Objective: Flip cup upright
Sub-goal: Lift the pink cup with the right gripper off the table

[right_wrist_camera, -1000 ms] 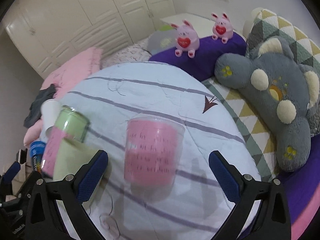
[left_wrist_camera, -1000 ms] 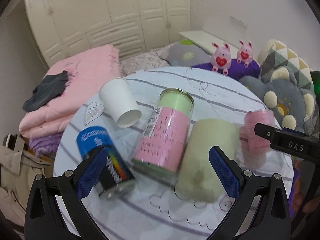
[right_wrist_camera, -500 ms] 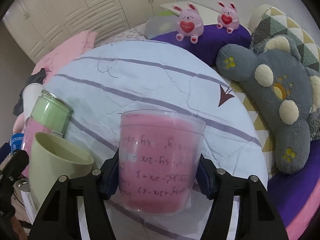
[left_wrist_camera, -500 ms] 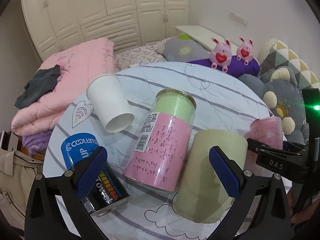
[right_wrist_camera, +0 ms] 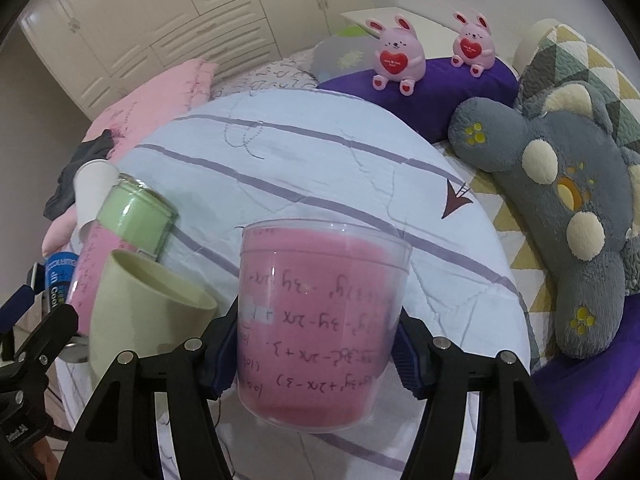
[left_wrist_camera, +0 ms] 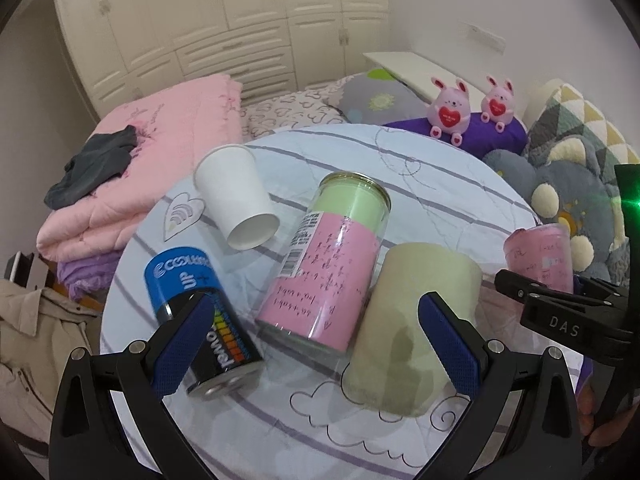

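Observation:
A clear plastic cup with pink paper inside (right_wrist_camera: 320,320) is held between my right gripper's (right_wrist_camera: 316,356) blue pads, mouth up and lifted off the round table (right_wrist_camera: 320,152). It also shows in the left wrist view (left_wrist_camera: 540,260) at the far right. My left gripper (left_wrist_camera: 316,344) is open and empty, hovering over the table near a green cup (left_wrist_camera: 412,328) lying on its side. The same green cup sits left of the pink cup in the right wrist view (right_wrist_camera: 140,312).
On the table lie a tall jar with pink and green paper (left_wrist_camera: 328,260), a white paper cup (left_wrist_camera: 236,204) and a blue-black can (left_wrist_camera: 200,320). Pink blankets (left_wrist_camera: 152,160), plush toys (right_wrist_camera: 560,200) and a purple cushion (right_wrist_camera: 432,88) surround it.
My right gripper has closed on the pink cup and lifted it. My left gripper has drawn back a little and stays open.

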A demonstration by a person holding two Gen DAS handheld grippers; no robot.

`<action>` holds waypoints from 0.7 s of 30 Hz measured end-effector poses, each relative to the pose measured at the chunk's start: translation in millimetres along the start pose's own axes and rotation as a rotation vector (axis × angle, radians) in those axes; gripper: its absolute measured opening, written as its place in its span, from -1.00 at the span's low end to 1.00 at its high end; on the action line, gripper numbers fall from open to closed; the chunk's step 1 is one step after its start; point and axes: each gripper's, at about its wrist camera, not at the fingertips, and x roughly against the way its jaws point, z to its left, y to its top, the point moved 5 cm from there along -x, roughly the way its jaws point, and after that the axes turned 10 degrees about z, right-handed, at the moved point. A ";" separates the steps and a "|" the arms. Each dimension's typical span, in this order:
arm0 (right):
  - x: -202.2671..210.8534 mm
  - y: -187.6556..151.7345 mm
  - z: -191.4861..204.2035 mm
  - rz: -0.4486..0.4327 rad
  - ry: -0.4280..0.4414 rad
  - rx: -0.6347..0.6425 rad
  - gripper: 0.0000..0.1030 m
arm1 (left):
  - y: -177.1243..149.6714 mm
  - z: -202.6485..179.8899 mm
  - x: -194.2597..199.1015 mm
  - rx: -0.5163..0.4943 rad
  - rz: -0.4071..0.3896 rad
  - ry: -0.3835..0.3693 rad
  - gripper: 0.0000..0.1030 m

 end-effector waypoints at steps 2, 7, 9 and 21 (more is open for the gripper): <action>4.8 -1.6 1.0 -0.004 0.003 0.008 0.25 | -4.3 1.9 6.0 0.011 -0.005 0.002 0.99; 22.6 -11.3 6.7 -0.024 0.029 0.051 0.25 | -22.6 3.8 24.9 0.043 -0.013 0.017 0.99; 30.1 -18.2 11.2 -0.029 0.042 0.074 0.25 | -33.8 4.9 34.2 0.063 -0.021 0.021 0.99; 50.1 -78.7 52.5 -0.015 0.045 0.254 0.25 | -100.1 24.2 65.3 0.139 -0.039 0.068 0.99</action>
